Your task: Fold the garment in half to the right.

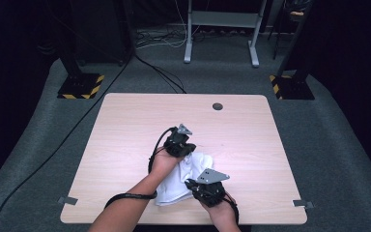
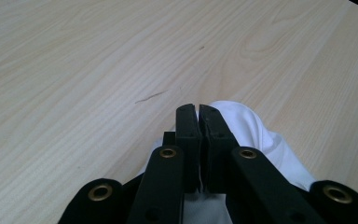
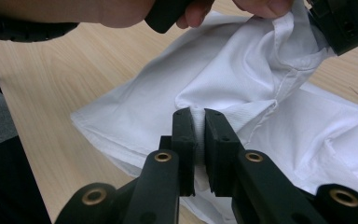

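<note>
- The white cloth point(image 1: 181, 181) lies crumpled on the near middle part of the worktop point(image 1: 125, 121), between the two hands and close to the front edge.
- The left tongs point(image 1: 182, 150) are closed on a thin part of the cloth at its far side; in the left gripper view a bit of white fabric point(image 2: 242, 126) sits between the jaws.
- The right tongs point(image 3: 199, 122) are also closed on the cloth, pinching a thick fold point(image 3: 223, 93) on the near side.
- The step seems to be spreading or folding the cloth. To do it well, I think both grips should stay firm, and the two hands should pull apart slowly, so the fabric becomes flat without slipping out.
- The fold in the right tongs looks to hold several layers; it may be better to take one edge only.
- There is much free wood to the far, left and right sides, so moving away is safe. The front edge is near, so the cloth could hang over it.
</note>
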`<state>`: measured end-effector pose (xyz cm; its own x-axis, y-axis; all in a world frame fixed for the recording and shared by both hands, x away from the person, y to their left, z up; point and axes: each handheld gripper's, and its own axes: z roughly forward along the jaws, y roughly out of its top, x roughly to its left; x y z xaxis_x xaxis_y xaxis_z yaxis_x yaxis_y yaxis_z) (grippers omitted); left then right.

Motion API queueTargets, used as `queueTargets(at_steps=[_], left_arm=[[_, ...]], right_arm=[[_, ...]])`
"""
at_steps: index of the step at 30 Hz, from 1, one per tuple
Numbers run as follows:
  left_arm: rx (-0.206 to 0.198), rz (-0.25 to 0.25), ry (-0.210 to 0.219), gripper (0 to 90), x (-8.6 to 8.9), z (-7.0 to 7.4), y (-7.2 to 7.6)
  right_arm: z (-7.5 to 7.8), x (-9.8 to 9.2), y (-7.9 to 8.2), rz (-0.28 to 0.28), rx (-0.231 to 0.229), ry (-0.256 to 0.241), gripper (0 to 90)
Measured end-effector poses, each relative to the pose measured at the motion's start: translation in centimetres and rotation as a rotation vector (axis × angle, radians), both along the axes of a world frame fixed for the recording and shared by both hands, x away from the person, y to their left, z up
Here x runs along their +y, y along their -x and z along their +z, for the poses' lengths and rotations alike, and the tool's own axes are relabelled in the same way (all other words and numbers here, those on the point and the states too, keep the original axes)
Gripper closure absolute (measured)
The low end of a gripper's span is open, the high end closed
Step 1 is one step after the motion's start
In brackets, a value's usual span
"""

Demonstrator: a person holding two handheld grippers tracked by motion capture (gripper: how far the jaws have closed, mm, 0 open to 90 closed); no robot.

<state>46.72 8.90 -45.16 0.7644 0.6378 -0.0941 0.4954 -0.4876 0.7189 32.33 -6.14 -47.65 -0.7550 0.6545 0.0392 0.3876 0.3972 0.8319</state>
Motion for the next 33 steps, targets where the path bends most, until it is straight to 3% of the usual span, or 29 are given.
queueTargets(at_steps=[11, 13, 19, 24, 27, 31, 33], left_arm=[[0.008, -0.013, 0.027, 82.4, 0.0, -0.3, 0.0], [0.010, -0.014, 0.051, 76.4, 0.3, -0.2, 0.0], [-0.034, 0.001, 0.101, 51.3, 1.9, 0.7, 0.2], [-0.059, 0.035, 0.137, 40.9, 3.9, 1.9, 0.7], [-0.078, 0.023, 0.111, 40.5, 5.4, 1.7, 1.9], [-0.066, 0.004, 0.057, 41.3, 6.9, 0.4, 3.7], [-0.069, -0.004, 0.068, 40.9, 7.4, 0.2, 4.4]], right_arm=[[-0.4, -0.1, 0.0, -0.002, 0.017, 0.013, 83.6], [-0.4, -0.1, 0.0, -0.005, 0.016, 0.013, 83.6], [-0.4, -0.4, 0.1, -0.018, 0.016, 0.016, 83.5], [-0.4, -0.5, 0.0, -0.029, 0.027, 0.018, 83.4], [-0.2, -0.6, 0.0, -0.039, 0.026, 0.023, 83.1], [-0.1, -1.0, -0.1, -0.049, 0.037, 0.015, 83.0], [-0.2, -1.0, -0.1, -0.054, 0.047, 0.016, 83.0]])
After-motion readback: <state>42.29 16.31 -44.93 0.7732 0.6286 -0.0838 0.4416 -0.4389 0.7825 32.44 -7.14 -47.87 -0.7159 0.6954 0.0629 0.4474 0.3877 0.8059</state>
